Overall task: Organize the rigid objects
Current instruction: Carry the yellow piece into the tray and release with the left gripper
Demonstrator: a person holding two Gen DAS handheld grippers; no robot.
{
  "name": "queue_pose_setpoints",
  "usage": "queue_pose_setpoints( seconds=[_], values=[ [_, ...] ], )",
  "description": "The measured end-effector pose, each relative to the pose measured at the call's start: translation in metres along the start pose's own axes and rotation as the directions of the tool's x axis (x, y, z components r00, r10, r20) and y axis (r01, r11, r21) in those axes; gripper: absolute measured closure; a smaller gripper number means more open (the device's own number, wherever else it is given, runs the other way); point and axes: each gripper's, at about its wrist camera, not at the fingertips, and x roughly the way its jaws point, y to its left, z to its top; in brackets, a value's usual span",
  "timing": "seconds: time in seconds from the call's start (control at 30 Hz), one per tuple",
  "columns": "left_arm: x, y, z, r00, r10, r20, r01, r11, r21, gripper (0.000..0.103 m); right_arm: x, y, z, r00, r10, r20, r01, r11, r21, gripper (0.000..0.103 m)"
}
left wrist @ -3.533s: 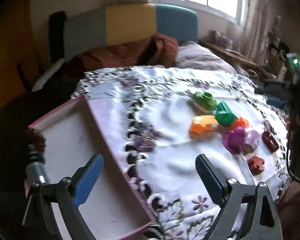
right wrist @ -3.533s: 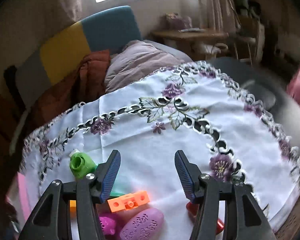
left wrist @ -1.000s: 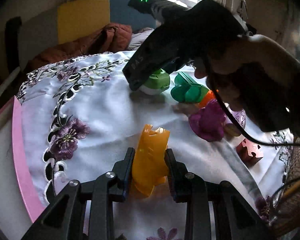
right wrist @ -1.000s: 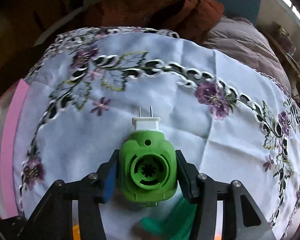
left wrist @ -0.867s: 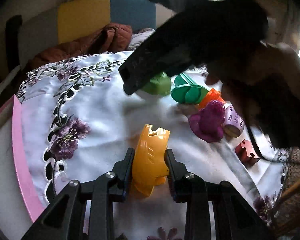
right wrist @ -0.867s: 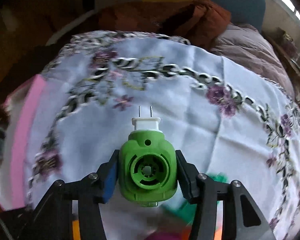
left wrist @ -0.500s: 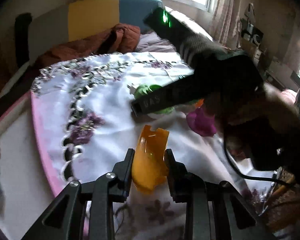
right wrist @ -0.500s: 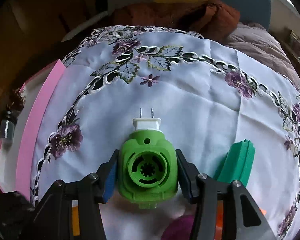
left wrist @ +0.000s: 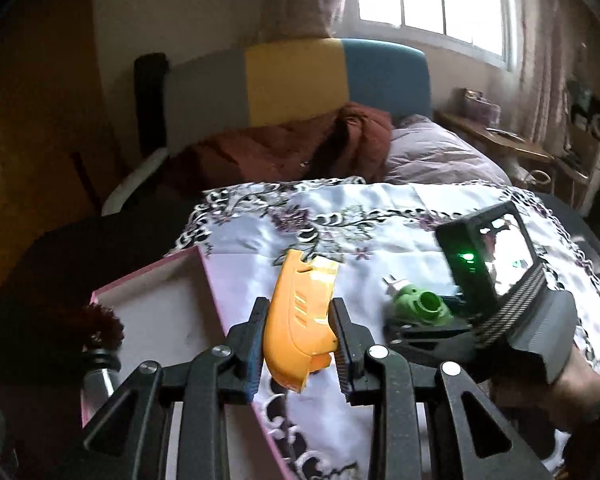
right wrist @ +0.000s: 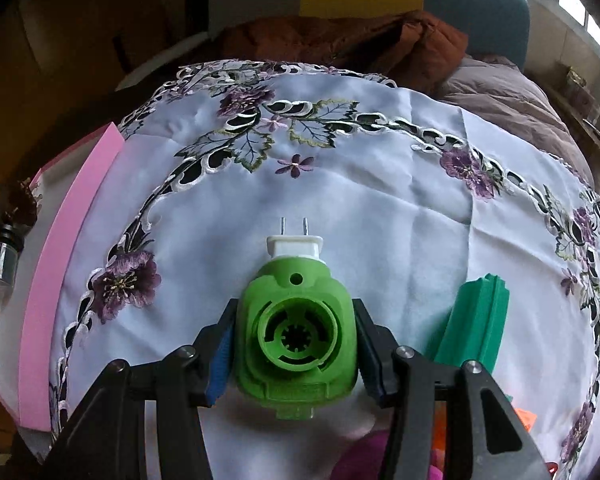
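- Left wrist view: the tablecloth [left wrist: 400, 216], white with purple flowers, covers the table, and the pink box [left wrist: 156, 320] stands at its left edge, partly under the cloth border.
- The box has a white floor; a small jar [right wrist: 2, 256] with a dark top lies at its far left side.
- The left gripper [left wrist: 298, 340] is closed tight on the orange plastic piece [left wrist: 300, 320], which stands up between the pads, above the edge where box and cloth meet.
- The right gripper [right wrist: 294, 354] is half closed around the green plug device [right wrist: 296, 332]; its pads press on both sides, and the two metal pins point away from the camera.
- A dark green block [right wrist: 476, 324] lies on the cloth just beside the right gripper, and more small toys are near the bottom edge, too hidden to name.
- Step in hand, as I judge: both pieces are picked up and are carried toward the box.
- Next move calls for bringing the orange piece over the white floor, lowering it, then opening the pads; the plug device should follow, clear of the jar.
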Motion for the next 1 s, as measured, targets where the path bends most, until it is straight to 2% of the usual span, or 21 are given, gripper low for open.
queue_pose_setpoints(
  seconds=[0.53, 0.83, 1.0],
  values=[
    [-0.001, 0.064, -0.036, 0.997, 0.043, -0.061, -0.048, 0.995, -0.091, 0.073, -0.001, 0.003, -0.004, 0.999, -0.017, 0.036, 0.018, 0.999, -0.037, 0.050],
    [-0.012, 0.124, -0.069, 0.993, 0.071, -0.092, -0.086, 0.982, -0.170, 0.073, -0.001, 0.005, -0.003, 0.999, -0.030, 0.042, 0.032, 0.998, -0.045, 0.050],
    [-0.022, 0.164, -0.091, 0.990, 0.068, -0.122, -0.097, 0.962, -0.255, 0.073, -0.001, 0.006, -0.003, 0.998, -0.038, 0.048, 0.041, 0.998, -0.051, 0.050]
  ],
)
